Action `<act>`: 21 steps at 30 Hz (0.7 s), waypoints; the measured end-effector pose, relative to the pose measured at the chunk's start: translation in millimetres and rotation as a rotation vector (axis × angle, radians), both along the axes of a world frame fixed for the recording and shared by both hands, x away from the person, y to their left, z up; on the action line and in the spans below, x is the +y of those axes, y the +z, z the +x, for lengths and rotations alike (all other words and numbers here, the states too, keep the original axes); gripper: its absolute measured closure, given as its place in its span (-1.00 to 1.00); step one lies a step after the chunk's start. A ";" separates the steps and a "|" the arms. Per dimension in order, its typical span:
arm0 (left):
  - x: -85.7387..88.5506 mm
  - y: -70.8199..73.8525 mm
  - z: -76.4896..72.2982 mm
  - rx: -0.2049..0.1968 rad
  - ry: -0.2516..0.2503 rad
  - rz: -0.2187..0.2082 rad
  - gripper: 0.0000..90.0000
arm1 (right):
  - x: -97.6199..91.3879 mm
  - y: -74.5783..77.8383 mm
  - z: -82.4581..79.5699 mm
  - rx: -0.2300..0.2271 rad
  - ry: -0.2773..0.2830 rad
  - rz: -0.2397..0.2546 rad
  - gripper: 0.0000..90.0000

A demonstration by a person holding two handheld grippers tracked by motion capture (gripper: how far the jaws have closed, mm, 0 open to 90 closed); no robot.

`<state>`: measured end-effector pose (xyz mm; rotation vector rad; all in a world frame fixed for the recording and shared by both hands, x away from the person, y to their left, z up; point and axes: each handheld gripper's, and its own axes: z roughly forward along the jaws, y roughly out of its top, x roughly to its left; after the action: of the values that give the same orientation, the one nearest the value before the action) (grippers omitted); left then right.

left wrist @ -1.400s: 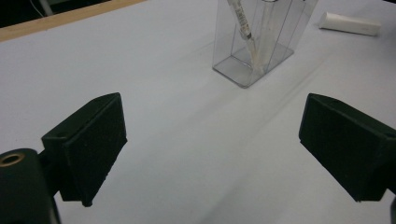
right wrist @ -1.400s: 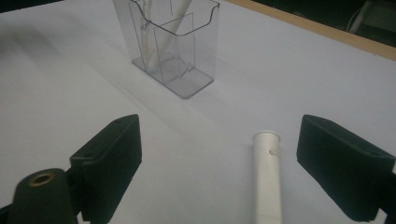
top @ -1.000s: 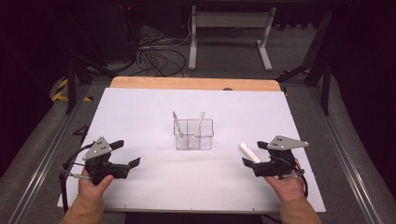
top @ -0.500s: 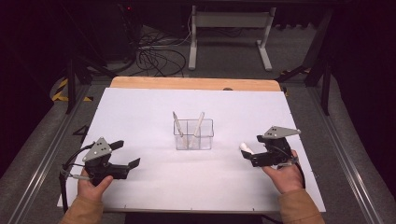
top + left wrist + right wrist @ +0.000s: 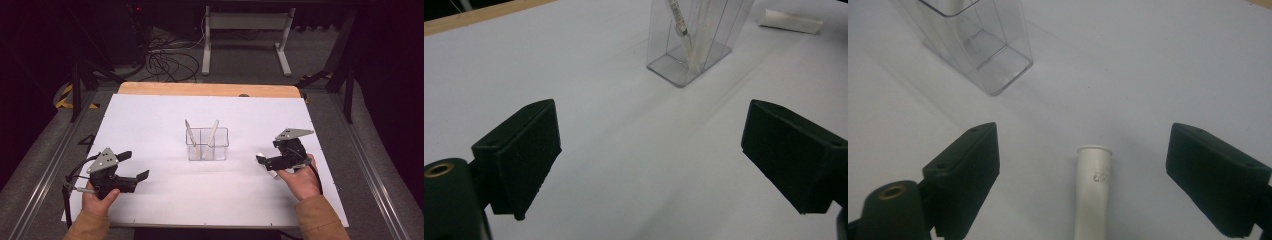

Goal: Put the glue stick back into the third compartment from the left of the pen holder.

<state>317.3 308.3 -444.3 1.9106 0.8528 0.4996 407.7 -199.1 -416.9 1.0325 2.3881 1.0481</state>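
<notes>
The white tube point(image 5: 1093, 195) lay on the table point(image 5: 150, 125) directly between the right gripper's point(image 5: 1098, 175) spread jaws, its long axis running along the gripper's line of sight, open rim pointing toward the clear holder point(image 5: 208, 144). The left gripper point(image 5: 134, 166), jaws also spread and empty, sat well apart. From the high view the tube was mostly hidden; the right gripper view showed it whole.

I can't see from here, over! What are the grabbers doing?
Left gripper open, empty. Right gripper open around white tube, on the table. Clear holder has two pens. Nothing blocking.
</notes>
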 end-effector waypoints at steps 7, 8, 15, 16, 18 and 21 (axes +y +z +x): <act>-0.4 -0.2 -0.7 -0.003 0.006 0.010 -0.79 | 2.2 -5.2 11.8 0.046 -0.018 -0.025 -0.69; -0.5 -0.2 -0.7 -0.005 0.007 0.010 -0.79 | 1.9 -5.7 12.9 0.052 -0.021 -0.031 -0.69; -0.1 -0.2 -0.6 -0.005 0.009 0.009 -0.79 | 1.3 -8.0 15.9 0.067 -0.031 -0.034 -0.69; -0.4 -0.3 -0.7 -0.004 0.010 0.009 -0.79 | 1.5 -8.2 16.3 0.070 -0.032 -0.037 -0.69; -0.9 -0.3 -0.7 -0.006 0.008 0.013 -0.79 | 1.9 -8.9 17.3 0.084 -0.034 -0.042 -0.67; -0.8 -0.5 -0.9 -0.002 0.009 0.011 -0.79 | 2.6 -11.5 20.0 0.102 -0.038 -0.056 -0.64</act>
<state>316.5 307.5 -444.7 1.9165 0.8594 0.5131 427.7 -196.5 -428.4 1.1329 2.4529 0.9300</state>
